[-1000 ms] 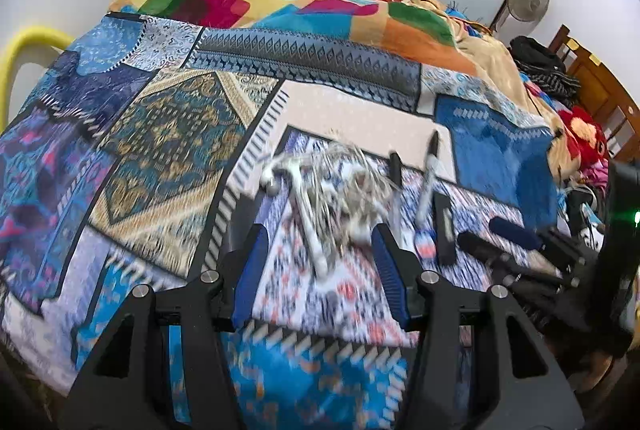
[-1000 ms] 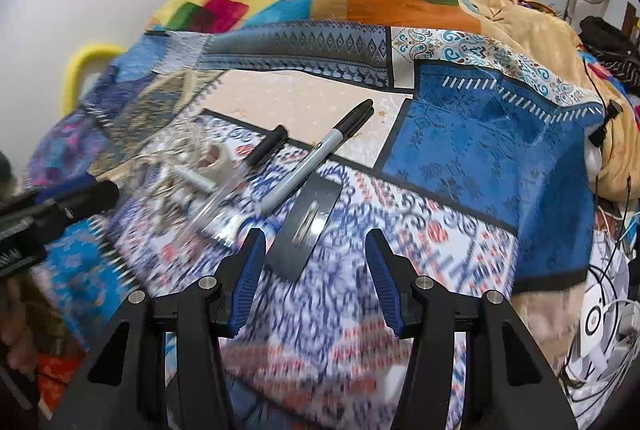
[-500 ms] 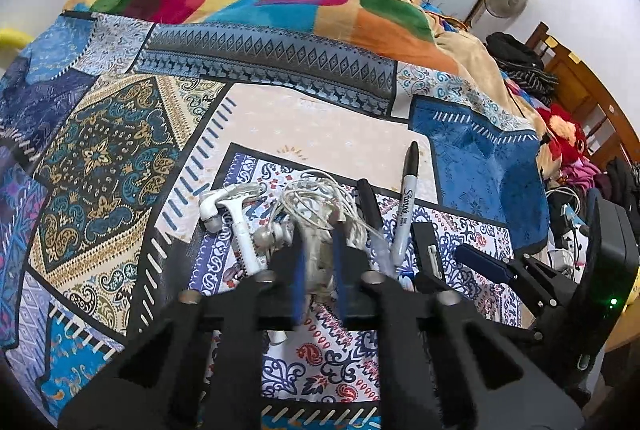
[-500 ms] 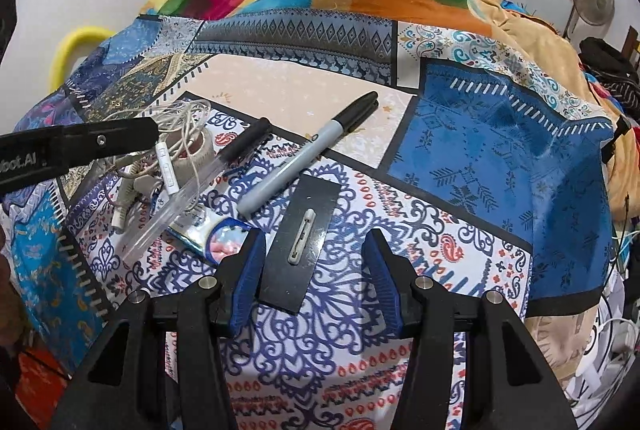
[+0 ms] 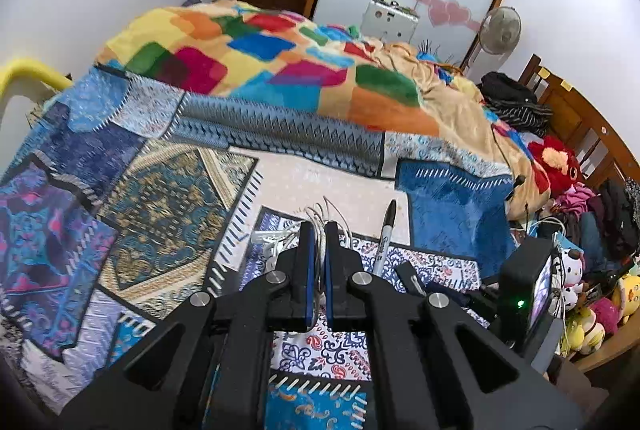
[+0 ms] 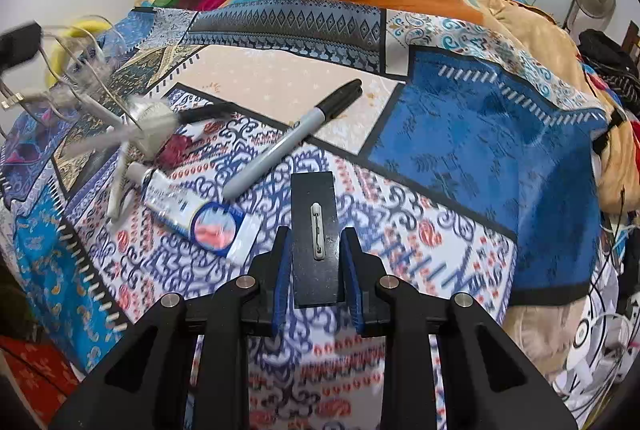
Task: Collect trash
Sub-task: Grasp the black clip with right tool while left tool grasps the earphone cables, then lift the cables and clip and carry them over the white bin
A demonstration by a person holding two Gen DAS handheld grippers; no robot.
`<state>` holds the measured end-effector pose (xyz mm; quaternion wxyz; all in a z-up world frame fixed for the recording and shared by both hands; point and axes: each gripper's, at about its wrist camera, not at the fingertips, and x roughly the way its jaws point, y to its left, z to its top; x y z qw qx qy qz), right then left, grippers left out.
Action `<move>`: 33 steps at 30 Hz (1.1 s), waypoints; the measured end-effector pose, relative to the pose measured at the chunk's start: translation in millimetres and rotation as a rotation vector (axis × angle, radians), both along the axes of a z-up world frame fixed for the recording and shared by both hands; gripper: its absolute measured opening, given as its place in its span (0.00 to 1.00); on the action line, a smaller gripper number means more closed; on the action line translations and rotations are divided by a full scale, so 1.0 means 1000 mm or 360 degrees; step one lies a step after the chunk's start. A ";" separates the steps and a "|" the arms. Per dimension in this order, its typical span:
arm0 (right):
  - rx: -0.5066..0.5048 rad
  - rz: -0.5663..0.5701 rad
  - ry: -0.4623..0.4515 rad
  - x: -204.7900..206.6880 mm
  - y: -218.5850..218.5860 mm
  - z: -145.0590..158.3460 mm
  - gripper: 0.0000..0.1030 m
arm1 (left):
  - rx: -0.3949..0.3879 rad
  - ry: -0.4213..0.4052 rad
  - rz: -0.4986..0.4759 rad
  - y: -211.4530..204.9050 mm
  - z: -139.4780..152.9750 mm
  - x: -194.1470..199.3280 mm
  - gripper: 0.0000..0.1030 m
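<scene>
Through the left wrist camera we see our left gripper (image 5: 319, 230) with its jaws clamped on a tangle of white earphone cables (image 5: 320, 214), thin loops poking out above the blue pads. A black Sharpie marker (image 5: 385, 238) lies just beside it on the patterned bedsheet (image 5: 168, 198). We judge the tangle to be very light, limp and springy: strands can slip free, so a pinch across the densest part of the bundle holds best.

Through the right wrist camera our right gripper (image 6: 315, 250) has its jaws closed in against the long edges of a flat black card with a small pin (image 6: 315, 226) on its face, lying on the sheet; whether they already squeeze it, we cannot tell. The card looks thin, stiff and light, best taken by its edges, as it sits flush on soft fabric. A squeezed toothpaste tube (image 6: 188, 208) lies just left of it, soft and easily pinched mid-body. The cable bundle hangs blurred at far left, above the sheet.
</scene>
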<state>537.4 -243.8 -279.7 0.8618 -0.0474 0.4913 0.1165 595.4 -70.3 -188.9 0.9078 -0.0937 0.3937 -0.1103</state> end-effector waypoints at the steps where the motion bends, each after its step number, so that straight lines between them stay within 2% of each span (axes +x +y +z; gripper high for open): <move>1: 0.0005 -0.0003 0.0001 -0.003 -0.001 0.002 0.22 | 0.0007 -0.0019 0.0003 0.002 0.007 -0.004 0.03; 7: 0.0037 -0.0017 -0.0008 -0.019 -0.007 0.021 0.22 | 0.0056 -0.0089 0.0051 0.012 0.038 -0.028 0.03; 13: 0.0051 -0.0019 -0.0085 -0.033 -0.012 0.045 0.22 | 0.0025 -0.0041 0.0116 0.032 0.036 -0.053 0.03; 18: 0.0064 -0.0013 -0.0125 -0.042 -0.014 0.057 0.22 | 0.0055 0.0072 0.0169 0.051 0.012 -0.068 0.03; 21: 0.0058 -0.0001 -0.0137 -0.045 -0.013 0.056 0.22 | 0.0065 0.0205 0.0188 0.061 -0.019 -0.065 0.03; 24: 0.0075 0.0003 -0.0119 -0.045 -0.014 0.051 0.22 | 0.0130 0.0317 0.0202 0.064 -0.053 -0.060 0.03; 26: 0.0072 0.0009 -0.0112 -0.045 -0.014 0.048 0.22 | 0.0153 0.0426 0.0190 0.065 -0.073 -0.055 0.14; 28: 0.0073 0.0022 -0.0105 -0.044 -0.013 0.044 0.22 | 0.0159 0.0489 0.0191 0.067 -0.086 -0.053 0.40; 30: 0.0067 0.0022 -0.0106 -0.043 -0.013 0.041 0.22 | 0.0154 0.0491 0.0200 0.068 -0.093 -0.055 0.50; 33: 0.0094 0.0029 -0.0110 -0.042 -0.015 0.038 0.22 | 0.0153 0.0454 0.0184 0.067 -0.097 -0.056 0.58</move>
